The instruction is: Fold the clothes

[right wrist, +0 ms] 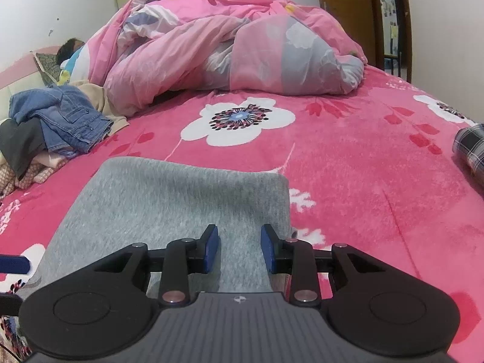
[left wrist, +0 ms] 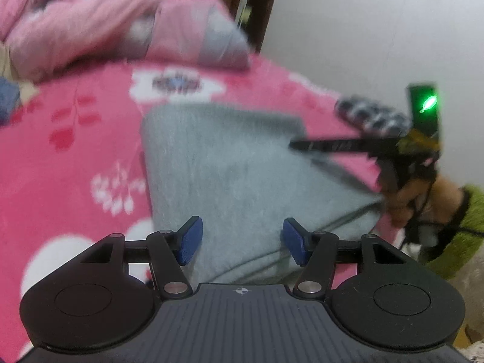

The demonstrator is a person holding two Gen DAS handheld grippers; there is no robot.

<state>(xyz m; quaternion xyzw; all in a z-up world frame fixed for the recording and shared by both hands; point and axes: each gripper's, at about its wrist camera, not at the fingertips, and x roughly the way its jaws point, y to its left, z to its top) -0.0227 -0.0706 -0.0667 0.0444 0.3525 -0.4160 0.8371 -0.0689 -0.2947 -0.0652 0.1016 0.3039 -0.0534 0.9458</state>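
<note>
Grey folded garment (right wrist: 181,199) flat under both tongs (left wrist: 242,240) (right wrist: 239,248); both released, nothing gripped.

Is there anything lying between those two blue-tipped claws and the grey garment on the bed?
Nothing visible. The left gripper and right gripper both stand open just above the near end of the grey garment, with only bare knit between their pads. The jeans and checked cloth lie well aside.

Grey knit garment (right wrist: 169,199) lies folded into a flat rectangle on the pink floral bed (right wrist: 363,181), near its front edge; lower layers seemingly peek out there.
</note>
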